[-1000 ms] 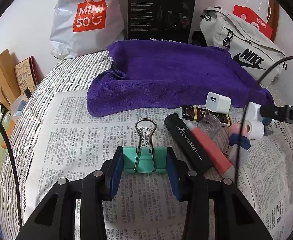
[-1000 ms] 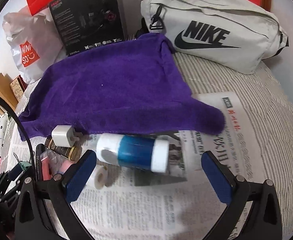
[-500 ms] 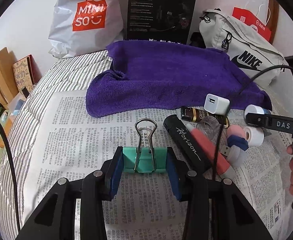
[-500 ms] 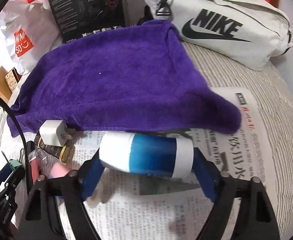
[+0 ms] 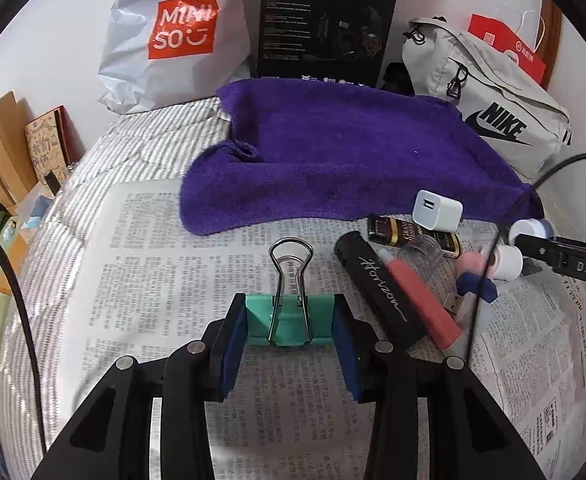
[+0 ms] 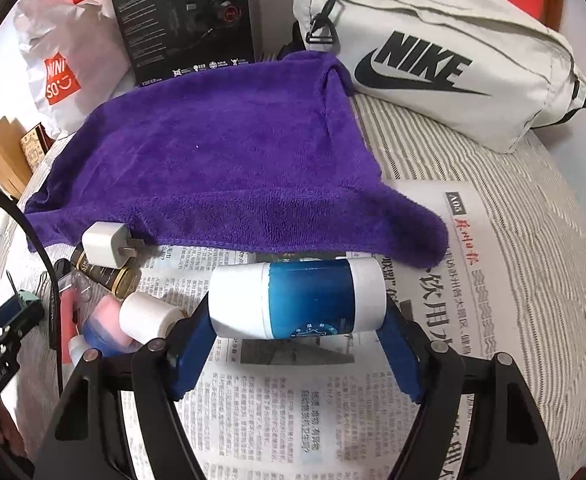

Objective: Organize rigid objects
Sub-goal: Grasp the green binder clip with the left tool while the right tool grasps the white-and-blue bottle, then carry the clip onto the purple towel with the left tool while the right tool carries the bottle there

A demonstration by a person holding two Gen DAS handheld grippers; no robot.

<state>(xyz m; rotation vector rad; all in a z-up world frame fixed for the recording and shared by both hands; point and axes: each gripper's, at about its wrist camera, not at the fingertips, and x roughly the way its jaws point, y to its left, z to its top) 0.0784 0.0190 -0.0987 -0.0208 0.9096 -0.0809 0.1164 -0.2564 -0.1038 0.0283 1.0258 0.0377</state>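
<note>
Your left gripper is pinching the green binder clip by its two ends, the jaws pressing flat against its body while its wire handle is pointing toward the far side over the newspaper. Your right gripper is pinching the blue-and-white bottle lying crosswise, one jaw bearing on each end, just near of the purple towel and over the newspaper. The remaining objects are lying in a loose cluster on the paper between the two grippers: the white charger plug is sitting at the near edge of the purple towel, touching the dark gold-lettered tube; the black Horizon case is lying beside the coral-pink tube; a small white roll is resting just left of the right gripper's left jaw, against a pink-and-blue item whose kind you cannot tell. At the far side, the Miniso bag, the black headset box and the grey Nike bag are standing against the wall on the striped bed cover.
</note>
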